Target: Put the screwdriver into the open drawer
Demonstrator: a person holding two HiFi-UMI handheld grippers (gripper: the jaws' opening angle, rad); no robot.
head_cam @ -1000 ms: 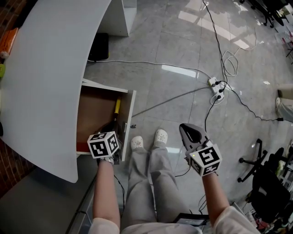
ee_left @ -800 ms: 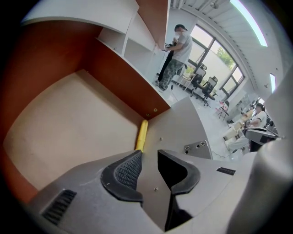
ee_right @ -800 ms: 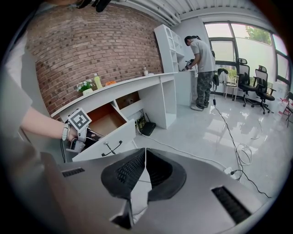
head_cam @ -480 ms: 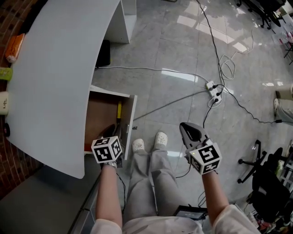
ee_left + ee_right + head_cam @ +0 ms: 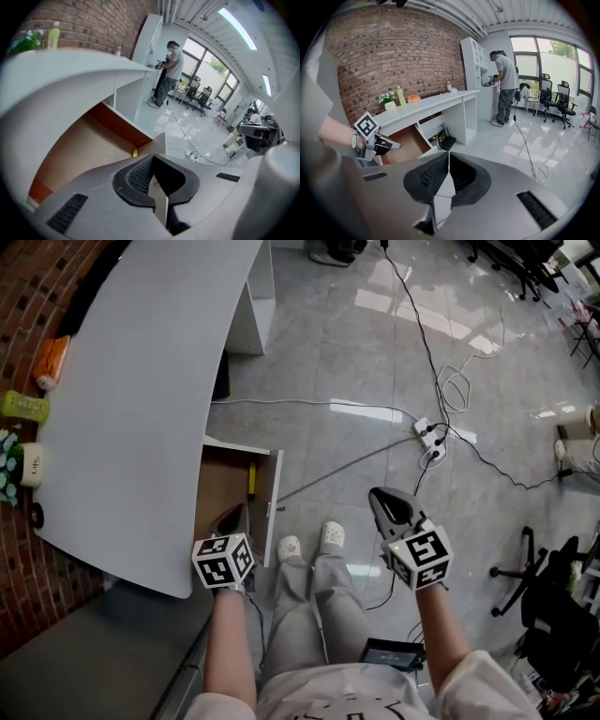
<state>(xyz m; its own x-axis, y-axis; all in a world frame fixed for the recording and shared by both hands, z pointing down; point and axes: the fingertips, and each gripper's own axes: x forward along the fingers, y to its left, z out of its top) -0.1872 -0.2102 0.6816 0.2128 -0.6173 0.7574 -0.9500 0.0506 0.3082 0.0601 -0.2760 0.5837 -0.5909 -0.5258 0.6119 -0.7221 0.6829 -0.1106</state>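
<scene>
Screwdriver (image 5: 250,480) lies in open drawer (image 5: 217,489). Left gripper (image 5: 232,517) and right gripper (image 5: 386,502): jaws closed, empty. Risk: left gripper, near drawer's front, could knock it.

The left gripper (image 5: 231,521) lifted up out of the drawer (image 5: 221,486), away from the screwdriver (image 5: 251,479) lying inside, and its jaws closed on nothing. The right gripper (image 5: 388,506) rose as well.

Drawer (image 5: 221,495) half under overhanging desktop (image 5: 141,409)
</scene>
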